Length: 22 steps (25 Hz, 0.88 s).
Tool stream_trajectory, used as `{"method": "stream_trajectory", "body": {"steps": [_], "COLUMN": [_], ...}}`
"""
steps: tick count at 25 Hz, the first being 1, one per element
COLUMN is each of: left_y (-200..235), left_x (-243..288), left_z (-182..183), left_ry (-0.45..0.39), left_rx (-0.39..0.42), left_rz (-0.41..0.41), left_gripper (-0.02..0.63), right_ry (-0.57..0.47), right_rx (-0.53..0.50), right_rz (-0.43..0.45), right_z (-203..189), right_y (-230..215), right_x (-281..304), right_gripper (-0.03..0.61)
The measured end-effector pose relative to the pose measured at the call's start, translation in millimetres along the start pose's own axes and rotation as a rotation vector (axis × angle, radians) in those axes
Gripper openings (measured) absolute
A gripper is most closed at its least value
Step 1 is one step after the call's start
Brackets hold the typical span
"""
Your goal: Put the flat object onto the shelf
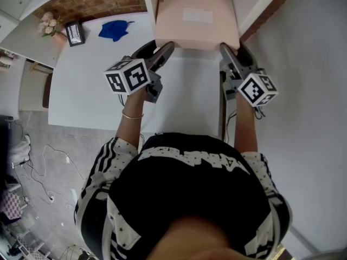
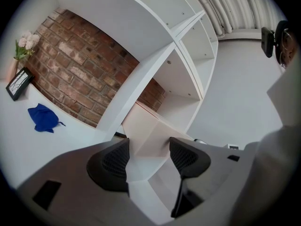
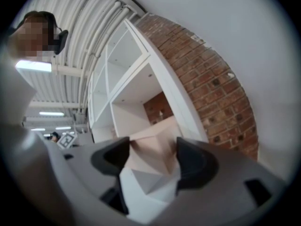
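Bright, even indoor light, perhaps from ceiling tubes point(image 3: 33, 66); fisheye-bent, dark-vignetted edges; soft blur up close.

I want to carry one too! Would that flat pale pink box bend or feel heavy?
The flat pale pink box probably stays stiff: its edges look straight though held only at two near corners. Likely light, being so flat; being wide, it may tip.

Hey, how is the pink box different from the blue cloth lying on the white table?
The pink box is broad, flat and straight-edged; the blue cloth is a small crumpled heap. The pink box is held up, its sides clamped in the left gripper and right gripper; the blue cloth lies loose on the table, untouched. The pink box is pale; the blue cloth is vivid. Both are largely one plain colour.
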<state>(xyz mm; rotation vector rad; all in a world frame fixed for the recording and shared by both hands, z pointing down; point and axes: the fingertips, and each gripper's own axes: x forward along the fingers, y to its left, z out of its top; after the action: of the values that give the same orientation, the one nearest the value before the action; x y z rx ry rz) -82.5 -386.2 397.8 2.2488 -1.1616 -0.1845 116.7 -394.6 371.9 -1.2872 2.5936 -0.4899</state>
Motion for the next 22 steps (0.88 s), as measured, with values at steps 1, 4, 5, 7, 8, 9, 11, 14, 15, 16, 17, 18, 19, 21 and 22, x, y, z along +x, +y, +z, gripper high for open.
{"method": "stream_trajectory", "body": {"steps": [1,4,5,7,8,9,11,14,15,16,17,18,19,21,22], "left_y": [1.4,4.1,5.3,6.1,5.9,5.6,5.5,4.8,4.9,5.4,5.9,5.9,5.6,5.7,5.8], "left_x": [1.0,4.1,4.9,6.4,6.9,7.2,7.2,7.4,7.6,7.7,8.0,8.4,8.9,9.5,9.7], "left_z": [1.1,4.8,5.6,6.0,5.8,5.5,5.5,6.9,7.0,6.8,6.4,6.1,6.0,6.2,6.5], "left_ry": [0.000,0.000,-0.001,-0.002,-0.003,-0.003,-0.004,-0.006,-0.006,-0.005,-0.004,-0.004,-0.003,-0.002,-0.002], "left_rx": [-0.001,-0.002,-0.002,0.000,0.000,0.001,0.003,0.009,0.011,0.013,0.015,0.016,0.017,0.018,0.018], "left_rz": [0.002,0.005,0.008,0.010,0.009,0.008,0.010,0.012,0.013,0.015,0.017,0.018,0.017,0.019,0.020], "left_gripper": [0.293,0.293,0.293,0.293,0.291,0.291,0.291,0.290,0.290,0.290,0.290,0.290,0.289,0.288,0.288], "right_ry": [0.001,0.007,0.004,-0.001,-0.004,-0.005,-0.007,-0.009,-0.011,-0.013,-0.014,-0.015,-0.017,-0.019,-0.020], "right_rx": [0.000,0.002,0.002,0.001,0.002,0.003,0.005,0.000,0.000,0.001,0.001,0.001,0.002,0.004,0.003], "right_rz": [0.000,-0.003,-0.006,-0.010,-0.011,-0.013,-0.015,-0.019,-0.021,-0.023,-0.023,-0.023,-0.023,-0.025,-0.026], "right_z": [0.1,0.5,1.1,1.9,1.7,1.3,1.3,2.5,2.6,2.5,2.1,1.9,1.8,2.2,2.5], "right_y": [-0.3,-1.8,-3.0,-4.5,-4.9,-5.2,-5.0,-4.7,-4.9,-5.3,-5.8,-6.2,-6.3,-6.3,-6.3], "right_x": [2.2,7.3,8.3,9.4,9.4,9.2,9.2,9.5,9.6,9.6,9.6,9.6,9.7,10.2,10.4], "right_gripper": [0.333,0.333,0.333,0.333,0.333,0.333,0.332,0.331,0.331,0.331,0.331,0.331,0.331,0.331,0.331]}}
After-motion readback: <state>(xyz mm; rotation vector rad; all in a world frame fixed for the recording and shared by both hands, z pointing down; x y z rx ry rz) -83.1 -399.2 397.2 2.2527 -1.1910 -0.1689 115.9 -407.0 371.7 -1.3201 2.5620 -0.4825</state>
